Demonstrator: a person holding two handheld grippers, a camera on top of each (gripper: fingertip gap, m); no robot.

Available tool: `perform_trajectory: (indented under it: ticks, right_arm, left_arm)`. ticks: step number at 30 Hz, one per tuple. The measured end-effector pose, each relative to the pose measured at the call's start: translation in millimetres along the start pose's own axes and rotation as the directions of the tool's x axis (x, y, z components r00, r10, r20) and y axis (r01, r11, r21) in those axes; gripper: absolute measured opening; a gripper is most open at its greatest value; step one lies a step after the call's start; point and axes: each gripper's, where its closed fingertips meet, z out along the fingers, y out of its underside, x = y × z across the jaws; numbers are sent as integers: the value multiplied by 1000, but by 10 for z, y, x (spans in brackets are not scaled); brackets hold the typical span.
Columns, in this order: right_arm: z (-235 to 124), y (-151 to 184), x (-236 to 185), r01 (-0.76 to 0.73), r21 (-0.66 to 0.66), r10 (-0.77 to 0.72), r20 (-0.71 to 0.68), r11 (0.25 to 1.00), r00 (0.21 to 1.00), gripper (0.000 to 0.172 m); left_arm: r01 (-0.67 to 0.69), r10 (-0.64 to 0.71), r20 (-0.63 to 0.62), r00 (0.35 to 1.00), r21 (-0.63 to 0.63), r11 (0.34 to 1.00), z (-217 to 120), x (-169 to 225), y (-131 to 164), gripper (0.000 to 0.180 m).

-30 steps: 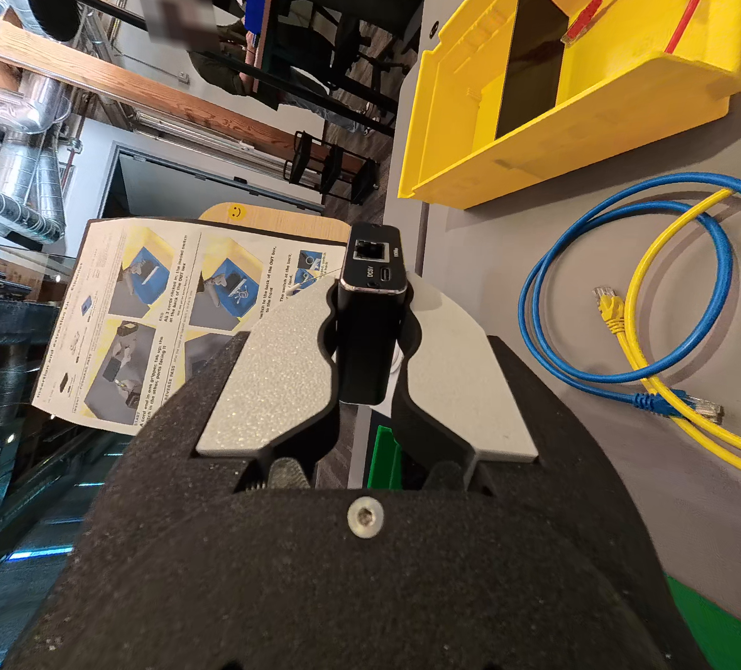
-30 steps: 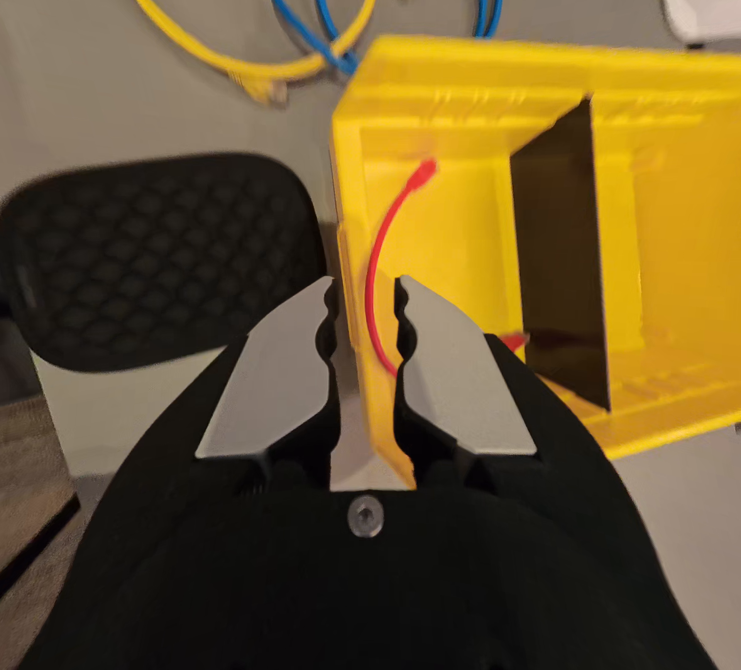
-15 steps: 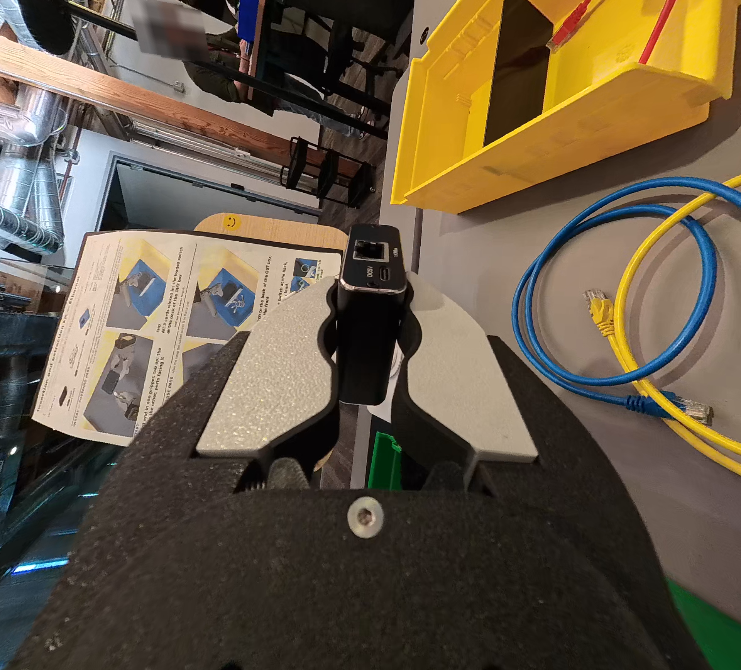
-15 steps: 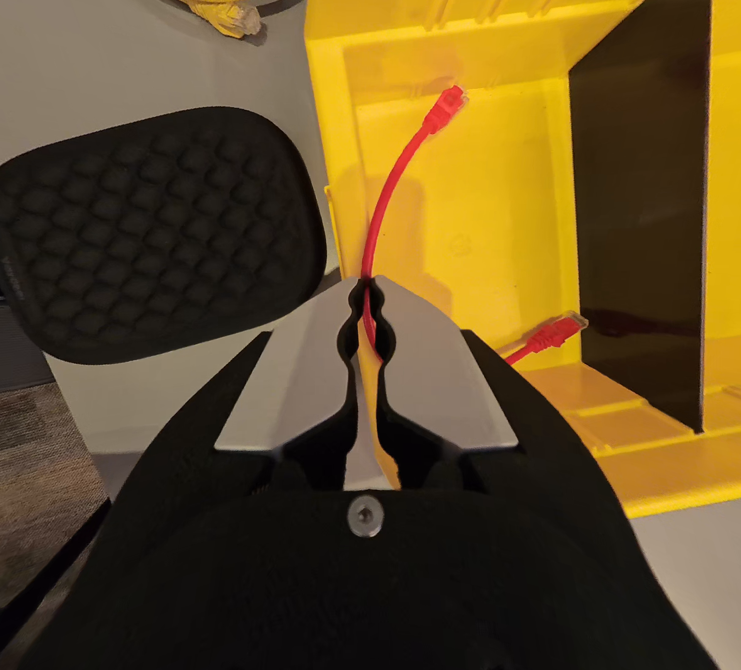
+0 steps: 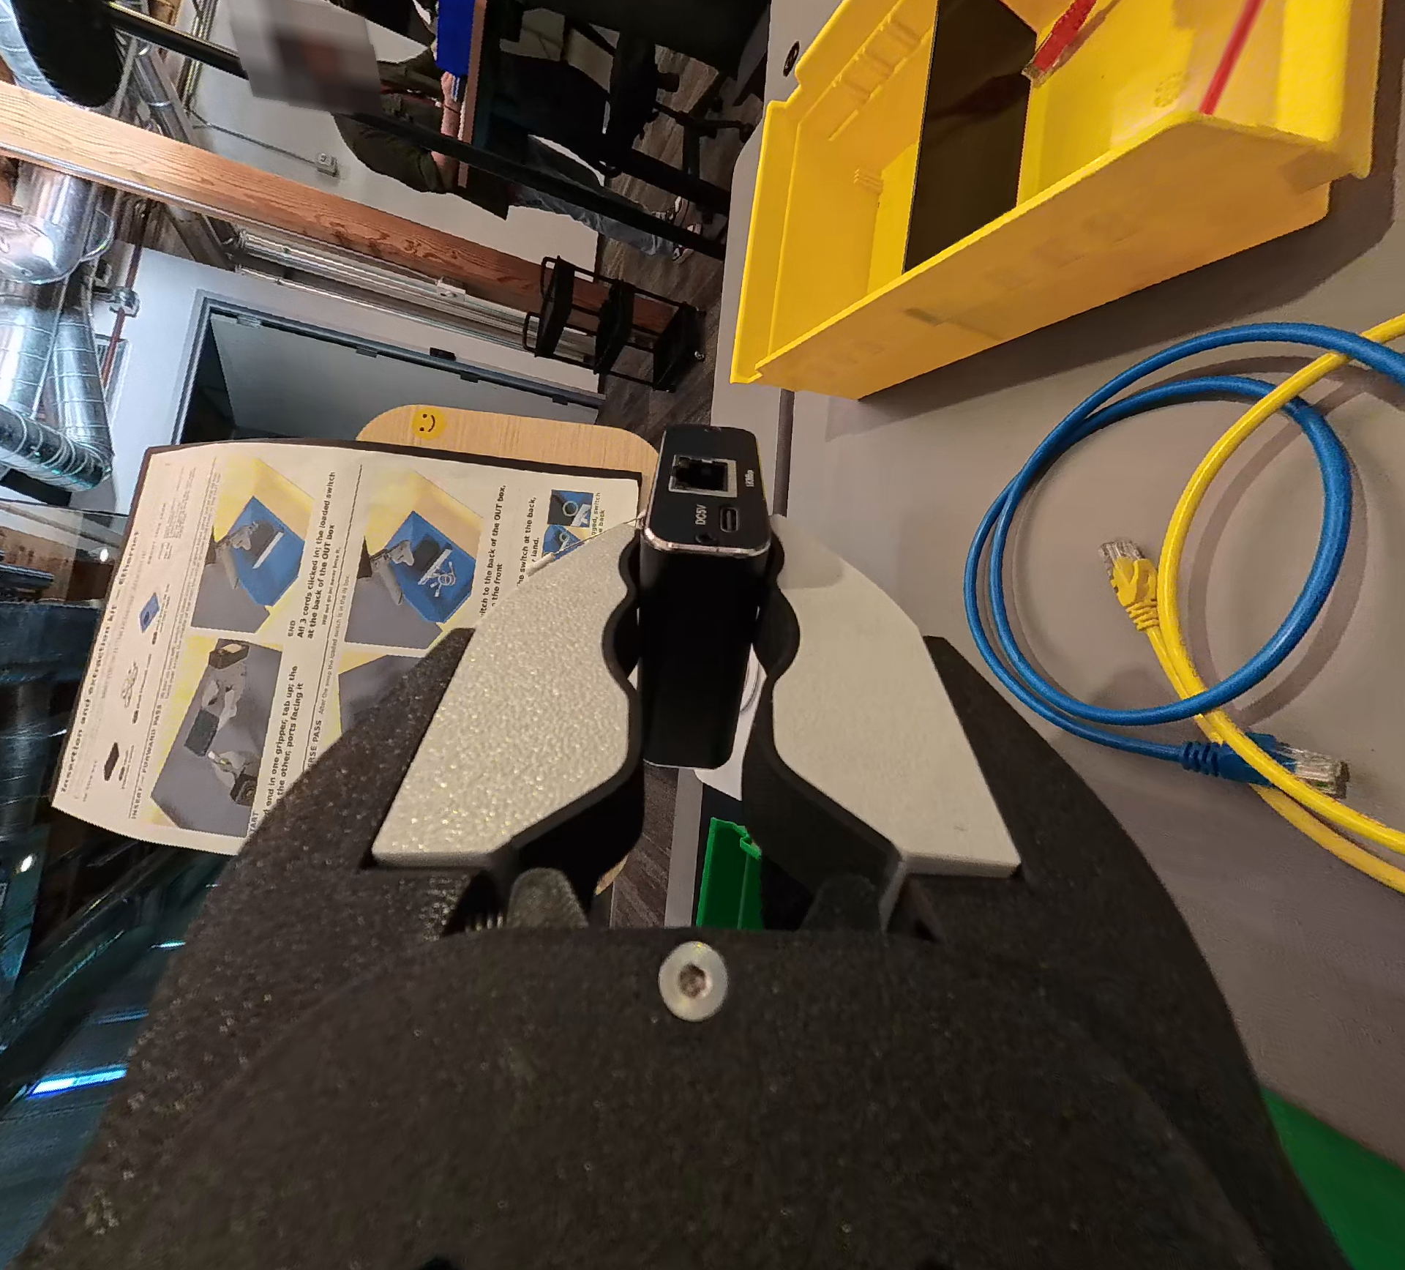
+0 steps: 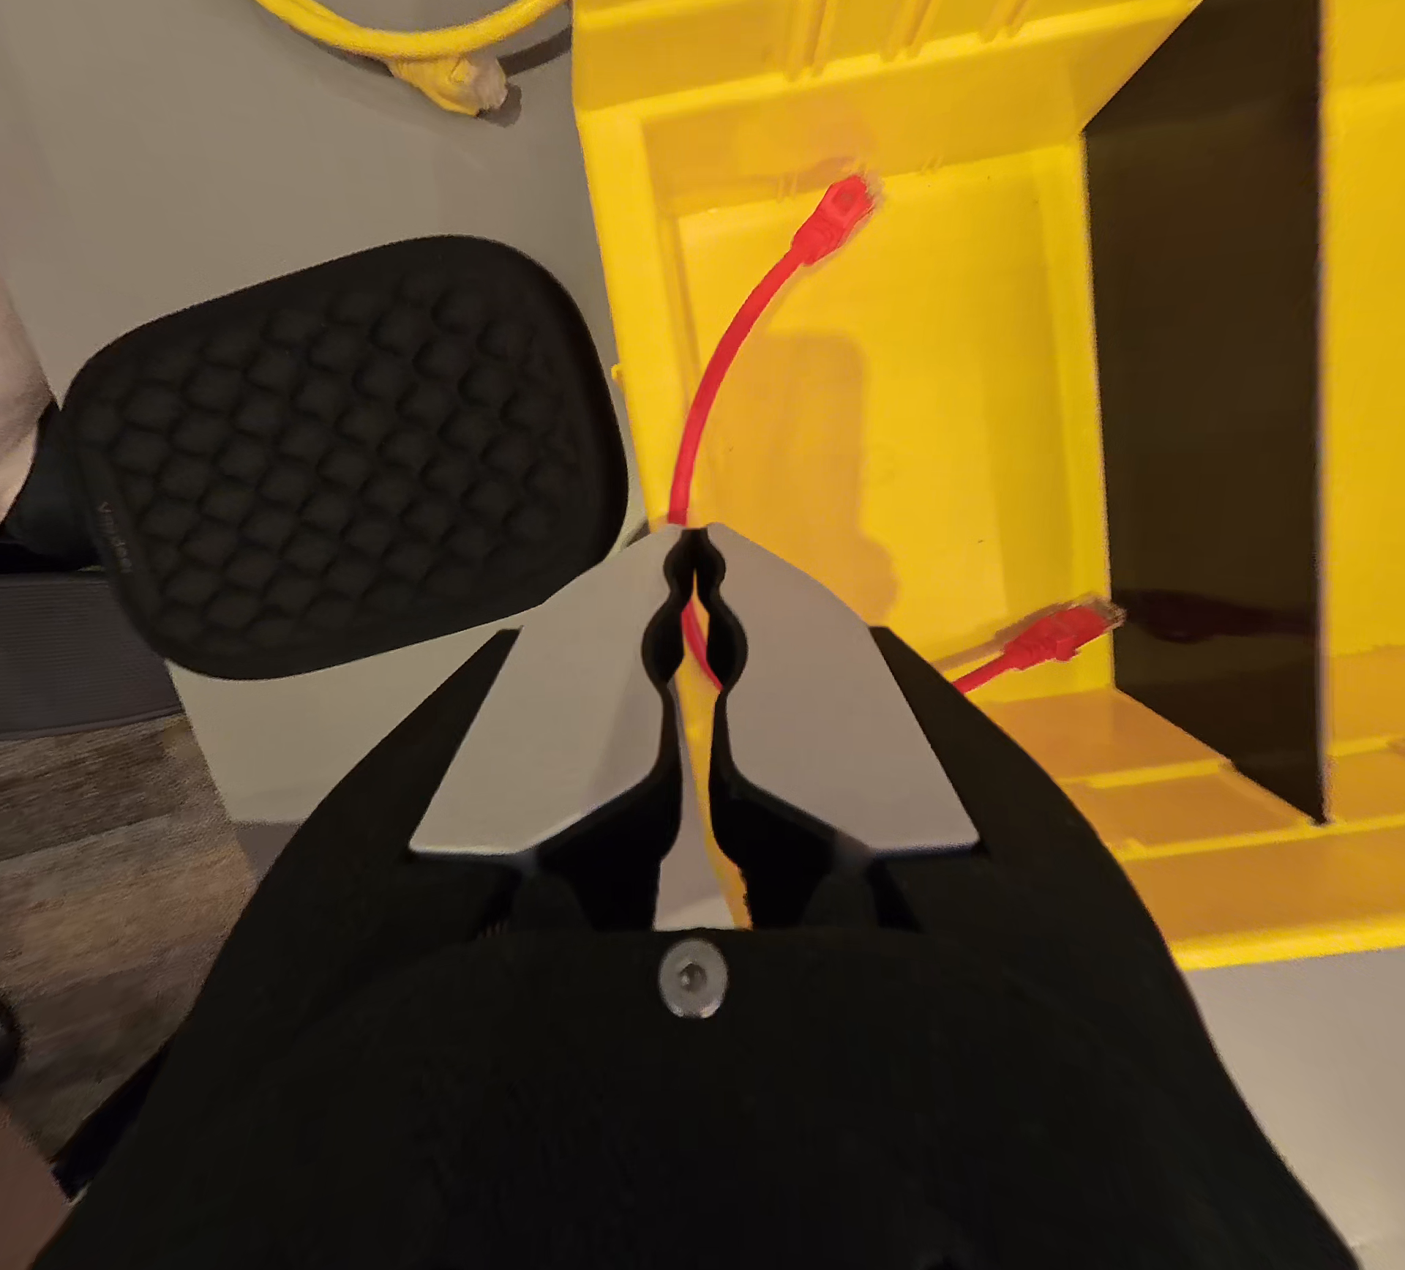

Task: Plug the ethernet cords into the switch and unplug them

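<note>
**Red cord pinched at the bin wall, switch gripped off the table edge**

Hanging past the table (image 5: 950, 511) edge, over floor, with open room ahead: left gripper (image 5: 703, 549) clamping the black switch (image 5: 696, 625), port end pointing away. Crowding the yellow bin (image 6: 874, 55) wall: right gripper (image 6: 693, 532) closing on the red cord (image 6: 722, 382), both plugs lying loose inside the bin. Appearing only in the left view: blue cord (image 5: 1140, 625) and yellow cord (image 5: 1140, 595) coiling on the table beside the bin. Showing only in the right view: black cushion (image 6: 342, 450).
</note>
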Motion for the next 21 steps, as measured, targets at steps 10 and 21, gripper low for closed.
perform_trajectory:
  ticks: [10, 21]
  right_arm:
    - [-63, -174, -39, 1, 19, -2, 95, 1000, 995, 10]
    - [102, 106, -40, -119, -119, 128, 76, 986, 989, 6]
  left_arm:
    - [-21, 21, -12, 1000, -5, 1000, 11, 49, -11, 26]
    - [-28, 27, -31, 999, -13, 1000, 48, 95, 0, 26]
